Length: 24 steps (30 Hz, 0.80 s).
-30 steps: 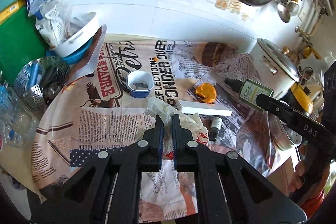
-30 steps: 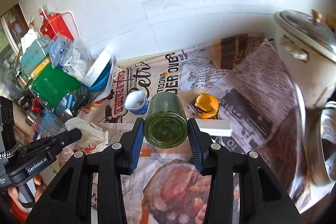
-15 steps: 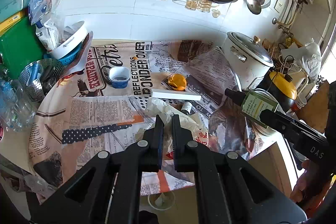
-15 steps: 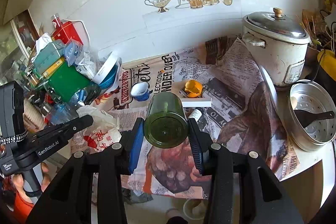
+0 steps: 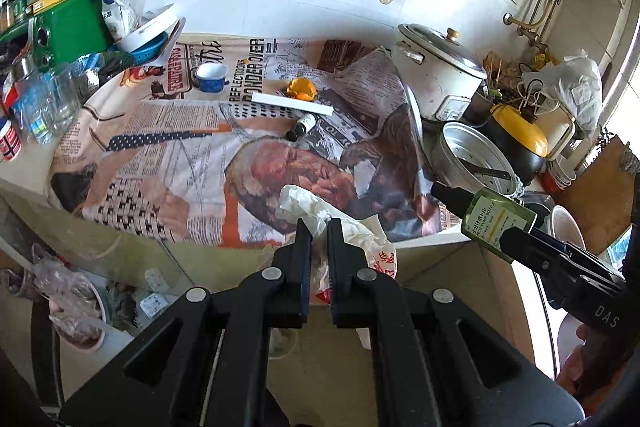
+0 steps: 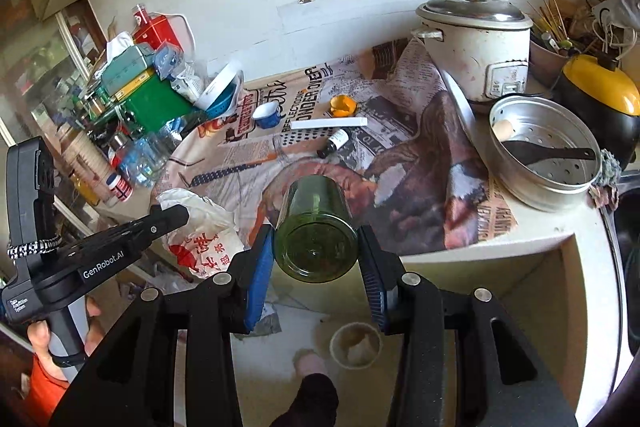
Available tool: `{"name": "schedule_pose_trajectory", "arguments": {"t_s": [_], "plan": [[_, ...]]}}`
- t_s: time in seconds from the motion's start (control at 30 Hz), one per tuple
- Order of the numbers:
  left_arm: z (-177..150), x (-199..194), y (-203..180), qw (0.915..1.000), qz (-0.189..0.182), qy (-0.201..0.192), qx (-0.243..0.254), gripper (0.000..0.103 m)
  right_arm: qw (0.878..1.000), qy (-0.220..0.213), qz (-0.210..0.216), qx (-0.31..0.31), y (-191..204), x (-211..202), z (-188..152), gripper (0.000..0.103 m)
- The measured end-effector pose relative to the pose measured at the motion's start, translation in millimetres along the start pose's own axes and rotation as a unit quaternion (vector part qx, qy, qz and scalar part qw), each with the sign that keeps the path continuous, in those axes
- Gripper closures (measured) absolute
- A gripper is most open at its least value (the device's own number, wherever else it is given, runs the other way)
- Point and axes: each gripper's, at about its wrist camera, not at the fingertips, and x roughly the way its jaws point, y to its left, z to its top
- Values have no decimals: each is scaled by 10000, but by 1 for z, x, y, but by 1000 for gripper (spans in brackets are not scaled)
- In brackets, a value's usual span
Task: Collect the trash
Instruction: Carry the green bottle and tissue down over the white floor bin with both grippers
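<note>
My left gripper point(image 5: 319, 227) is shut on a crumpled white plastic bag point(image 5: 352, 227) with red print, held off the counter's front edge; the bag also shows in the right wrist view point(image 6: 204, 231). My right gripper point(image 6: 316, 247) is shut on a green bottle point(image 6: 316, 227), base toward the camera; in the left wrist view the bottle point(image 5: 496, 219) shows its black cap and label. On the newspaper-covered counter point(image 5: 168, 155) lie an orange peel point(image 5: 301, 87), a white strip point(image 5: 292, 103) and a small dark vial point(image 5: 302, 126).
A blue enamel cup point(image 5: 209, 77) stands at the back. A rice cooker point(image 5: 438, 75), steamer pan point(image 5: 476, 159) and yellow-lidded pot point(image 5: 516, 135) stand right. Boxes, bowls and jars crowd the left point(image 5: 68, 27). A paper cup point(image 6: 355, 345) sits on the floor below.
Both grippers have pulled back from the counter toward its front edge and risen, carrying the bag and the bottle. The floor below now shows.
</note>
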Motion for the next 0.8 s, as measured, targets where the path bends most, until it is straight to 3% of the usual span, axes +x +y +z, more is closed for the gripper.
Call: {"name": "schedule_pose_trajectory", "arguments": {"t_s": [0.2, 0.37, 0.57, 0.8], "plan": [[-34, -1, -11, 9990, 190, 334, -211, 97, 9994, 325, 82, 121, -19, -11, -27, 65], [-58, 21, -8, 9969, 348, 660, -246, 97, 9983, 509, 147, 257, -30, -6, -52, 65], [-92, 79, 7, 9919, 395, 1183, -249, 97, 9947, 836, 163, 578, -46, 35, -85, 65], [-141, 170, 42, 9855, 307, 1668, 21, 97, 9903, 1100, -138, 837, -64, 104, -133, 65]]}}
